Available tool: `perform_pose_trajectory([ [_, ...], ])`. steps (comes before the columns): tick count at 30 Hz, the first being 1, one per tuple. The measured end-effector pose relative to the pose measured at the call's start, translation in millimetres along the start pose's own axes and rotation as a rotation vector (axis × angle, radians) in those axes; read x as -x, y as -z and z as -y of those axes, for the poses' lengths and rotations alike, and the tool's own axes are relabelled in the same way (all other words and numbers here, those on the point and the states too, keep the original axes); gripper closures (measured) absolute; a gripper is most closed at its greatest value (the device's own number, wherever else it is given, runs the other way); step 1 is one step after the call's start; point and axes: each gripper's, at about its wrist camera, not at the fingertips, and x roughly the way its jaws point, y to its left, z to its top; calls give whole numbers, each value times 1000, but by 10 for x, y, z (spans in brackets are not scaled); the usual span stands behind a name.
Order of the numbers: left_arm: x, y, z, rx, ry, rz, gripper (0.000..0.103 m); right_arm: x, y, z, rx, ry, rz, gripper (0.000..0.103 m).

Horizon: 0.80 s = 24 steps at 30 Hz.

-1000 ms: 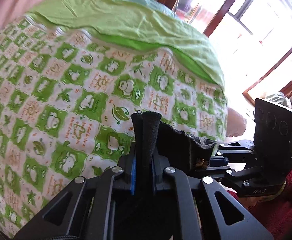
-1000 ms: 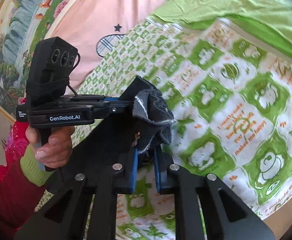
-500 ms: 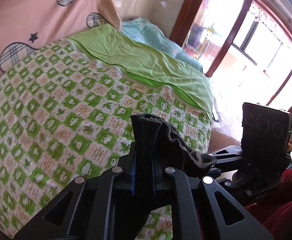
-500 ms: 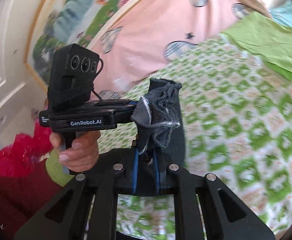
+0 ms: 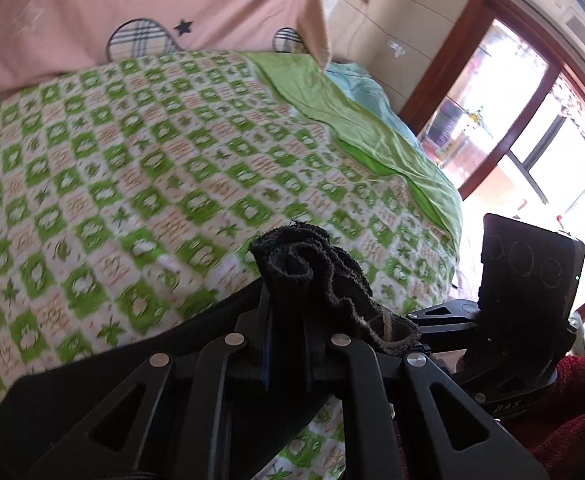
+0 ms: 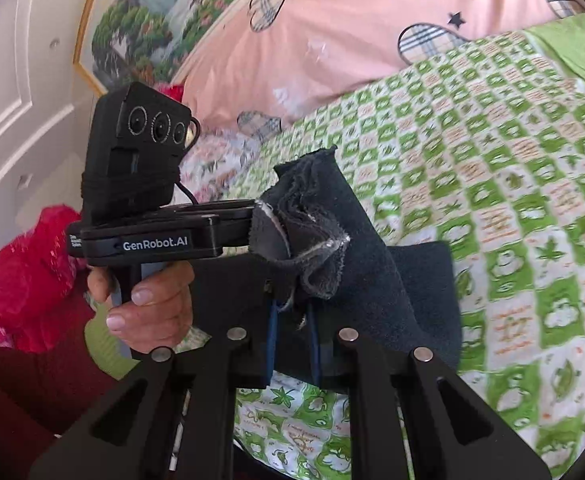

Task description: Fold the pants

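The pants [image 5: 316, 272] are dark, near-black cloth. My left gripper [image 5: 286, 312] is shut on a bunched edge of them, held above the bed. My right gripper [image 6: 292, 320] is shut on another bunched edge of the pants [image 6: 344, 240]. The cloth hangs down from both grippers, and its lower part lies dark across the bed below [image 5: 132, 368]. The two grippers are close side by side: the right one shows in the left wrist view [image 5: 524, 280] and the left one in the right wrist view [image 6: 140, 184].
The bed is covered by a green-and-white frog-print quilt [image 5: 140, 184]. A plain green sheet [image 5: 356, 128] lies along its far side. A pink cover with plaid hearts [image 6: 352, 28] is at the head. A window [image 5: 532, 120] is beyond the bed.
Both grippers have lifted and tilted up with the pants, so the views now show more of the pink cover, the wall and the window. Both grips are unchanged.
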Motion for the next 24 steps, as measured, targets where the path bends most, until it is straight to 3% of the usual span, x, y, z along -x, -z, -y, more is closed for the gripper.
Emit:
perform_pose_trajectory([
  [11, -78, 508, -557, 172, -60, -26, 93, -597, 144, -54, 63, 40, -171, 88],
  [24, 41, 841, -748, 303, -107, -27, 94, -736, 219, -69, 55, 44, -226, 86],
])
